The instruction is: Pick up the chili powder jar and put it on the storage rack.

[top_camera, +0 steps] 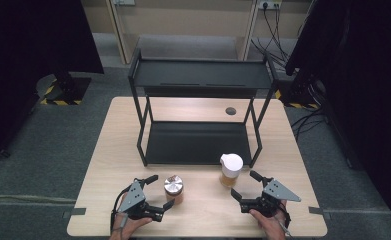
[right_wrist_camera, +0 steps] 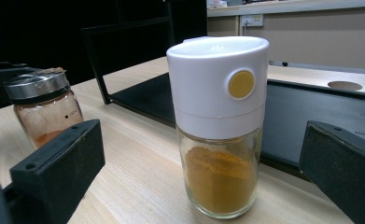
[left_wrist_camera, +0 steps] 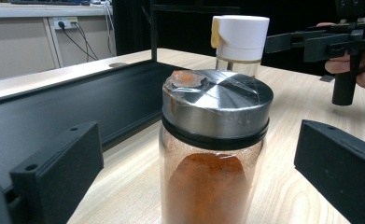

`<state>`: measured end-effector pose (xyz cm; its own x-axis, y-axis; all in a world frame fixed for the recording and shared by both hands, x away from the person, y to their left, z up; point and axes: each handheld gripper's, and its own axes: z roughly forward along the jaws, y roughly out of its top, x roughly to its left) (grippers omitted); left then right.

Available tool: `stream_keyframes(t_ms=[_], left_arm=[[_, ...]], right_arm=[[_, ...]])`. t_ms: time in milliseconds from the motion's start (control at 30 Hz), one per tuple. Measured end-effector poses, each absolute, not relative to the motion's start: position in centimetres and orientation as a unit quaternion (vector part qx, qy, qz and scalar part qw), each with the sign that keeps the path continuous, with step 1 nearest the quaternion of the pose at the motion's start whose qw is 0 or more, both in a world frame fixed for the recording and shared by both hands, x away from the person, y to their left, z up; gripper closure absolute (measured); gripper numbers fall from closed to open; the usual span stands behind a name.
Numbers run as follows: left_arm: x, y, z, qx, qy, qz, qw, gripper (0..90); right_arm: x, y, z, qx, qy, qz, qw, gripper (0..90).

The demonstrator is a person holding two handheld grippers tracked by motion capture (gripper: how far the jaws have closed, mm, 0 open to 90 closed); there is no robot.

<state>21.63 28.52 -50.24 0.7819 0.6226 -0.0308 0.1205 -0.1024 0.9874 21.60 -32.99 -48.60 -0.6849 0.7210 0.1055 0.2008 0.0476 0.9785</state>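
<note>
A glass jar of red-orange spice with a steel lid (top_camera: 173,187) (left_wrist_camera: 215,140) (right_wrist_camera: 45,109) stands upright near the table's front, between the wide-open jaws of my left gripper (top_camera: 162,191) (left_wrist_camera: 199,182), which do not touch it. To its right stands a glass shaker of yellow spice with a white cap (top_camera: 231,169) (left_wrist_camera: 238,42) (right_wrist_camera: 220,121). My right gripper (top_camera: 244,185) (right_wrist_camera: 199,177) (left_wrist_camera: 311,44) is open just in front of the shaker, jaws apart on either side without contact.
A black two-tier metal rack (top_camera: 198,120) stands on the middle and back of the wooden table (top_camera: 108,165), its lower shelf (left_wrist_camera: 77,107) (right_wrist_camera: 292,116) just behind both jars. A round cable hole (top_camera: 230,110) lies behind the rack. Dark curtains and cables surround the table.
</note>
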Motion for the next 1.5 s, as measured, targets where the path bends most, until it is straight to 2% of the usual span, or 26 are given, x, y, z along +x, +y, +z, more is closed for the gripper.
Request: stream_keyframes(t_ms=[1500], left_arm=[[21.75,27.69,-50.49,0.711,0.260,0.194,0.624,1.1]], right_arm=[[21.70,-33.01,-48.91,0.336,0.687,0.609,0.211,0.4]])
